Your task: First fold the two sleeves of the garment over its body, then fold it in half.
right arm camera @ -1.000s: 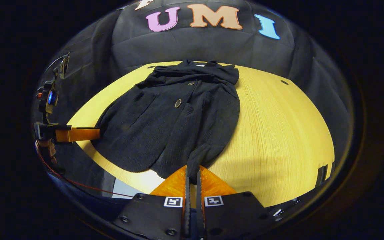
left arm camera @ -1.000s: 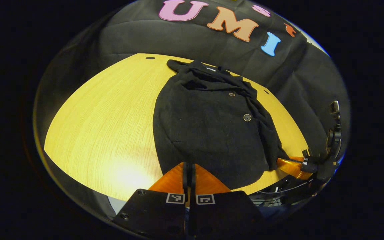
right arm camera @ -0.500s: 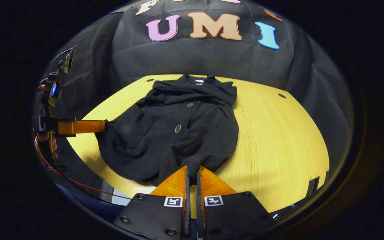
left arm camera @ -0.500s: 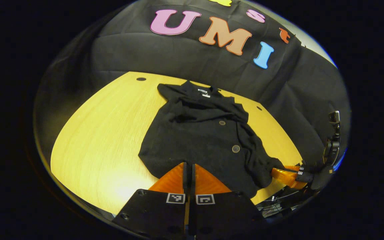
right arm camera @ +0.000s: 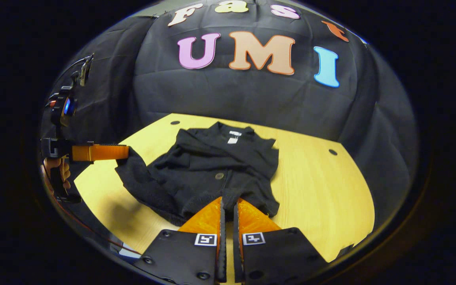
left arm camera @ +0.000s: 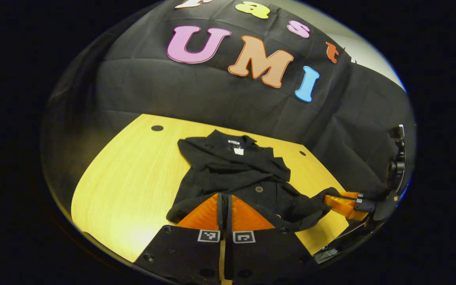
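A black buttoned garment (left arm camera: 236, 170) lies collar-end on the yellow wooden table (left arm camera: 133, 178), white label up at the neck. Its lower hem hangs lifted off the table between the two grippers. My left gripper (left arm camera: 224, 196) is shut on the hem's left corner; from the right gripper view that left gripper (right arm camera: 127, 152) holds the cloth up at the left. My right gripper (right arm camera: 228, 200) is shut on the other part of the hem of the garment (right arm camera: 212, 158). The left gripper view has that right gripper (left arm camera: 325, 200) at its right, cloth in its fingers.
The table (right arm camera: 323, 190) has bare wood on both sides of the garment and small round holes (left arm camera: 157, 128) (right arm camera: 333, 152) near its far corners. A hand (right arm camera: 56, 166) holds the left gripper's handle. The black booth wall stands right behind the table.
Both grippers have risen and tilted back, keeping hold of the hem. The garment's lower part has come up off the table and bunched toward the collar.
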A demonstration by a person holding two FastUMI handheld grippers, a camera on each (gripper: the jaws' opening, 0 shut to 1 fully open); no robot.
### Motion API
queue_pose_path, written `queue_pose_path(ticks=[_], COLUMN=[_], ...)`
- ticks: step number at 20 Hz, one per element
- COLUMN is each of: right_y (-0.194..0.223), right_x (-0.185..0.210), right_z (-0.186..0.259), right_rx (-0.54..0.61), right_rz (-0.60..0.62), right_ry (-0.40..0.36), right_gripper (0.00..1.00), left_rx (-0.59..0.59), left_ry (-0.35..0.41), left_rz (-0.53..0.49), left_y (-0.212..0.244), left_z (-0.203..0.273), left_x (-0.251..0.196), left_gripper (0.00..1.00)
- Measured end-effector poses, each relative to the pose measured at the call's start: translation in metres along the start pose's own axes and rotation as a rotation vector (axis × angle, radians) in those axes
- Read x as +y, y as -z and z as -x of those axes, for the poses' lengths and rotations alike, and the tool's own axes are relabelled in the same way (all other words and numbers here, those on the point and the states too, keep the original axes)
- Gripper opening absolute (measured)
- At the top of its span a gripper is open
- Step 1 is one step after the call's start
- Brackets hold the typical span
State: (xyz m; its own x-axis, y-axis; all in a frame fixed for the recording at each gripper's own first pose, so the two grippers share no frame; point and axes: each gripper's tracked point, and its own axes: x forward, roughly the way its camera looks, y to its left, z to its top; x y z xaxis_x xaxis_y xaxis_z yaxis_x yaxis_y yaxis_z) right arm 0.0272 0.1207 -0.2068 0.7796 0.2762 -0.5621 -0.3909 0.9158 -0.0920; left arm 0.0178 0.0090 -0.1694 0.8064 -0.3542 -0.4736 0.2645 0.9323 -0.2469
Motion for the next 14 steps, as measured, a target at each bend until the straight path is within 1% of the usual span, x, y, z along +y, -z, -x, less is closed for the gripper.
queue_pose_path(ticks=[3,9,11,12,13,14], right_y=[-0.040,-0.090,-0.109,-0.116,-0.124,-0.132], right_x=[-0.008,-0.022,-0.025,-0.027,-0.028,-0.030], right_z=[-0.009,-0.029,-0.033,-0.036,-0.040,-0.043], right_rx=[-0.058,-0.110,-0.137,-0.143,-0.148,-0.155], right_rz=[-0.017,-0.004,-0.005,-0.008,-0.012,-0.014], right_ry=[0.001,0.005,0.009,0.008,0.007,0.006], right_gripper=[0.09,0.09,0.09,0.12,0.09,0.09], left_rx=[-0.057,-0.112,-0.126,-0.135,-0.142,-0.152], left_ry=[-0.009,-0.005,-0.012,-0.014,-0.017,-0.025], left_rz=[-0.055,-0.105,-0.105,-0.094,-0.084,-0.078], left_y=[-0.032,-0.076,-0.089,-0.095,-0.101,-0.107], left_z=[-0.011,-0.033,-0.041,-0.046,-0.049,-0.054], left_x=[0.005,0.001,0.001,0.001,0.002,0.004], left_gripper=[0.00,0.00,0.00,0.00,0.00,0.00])
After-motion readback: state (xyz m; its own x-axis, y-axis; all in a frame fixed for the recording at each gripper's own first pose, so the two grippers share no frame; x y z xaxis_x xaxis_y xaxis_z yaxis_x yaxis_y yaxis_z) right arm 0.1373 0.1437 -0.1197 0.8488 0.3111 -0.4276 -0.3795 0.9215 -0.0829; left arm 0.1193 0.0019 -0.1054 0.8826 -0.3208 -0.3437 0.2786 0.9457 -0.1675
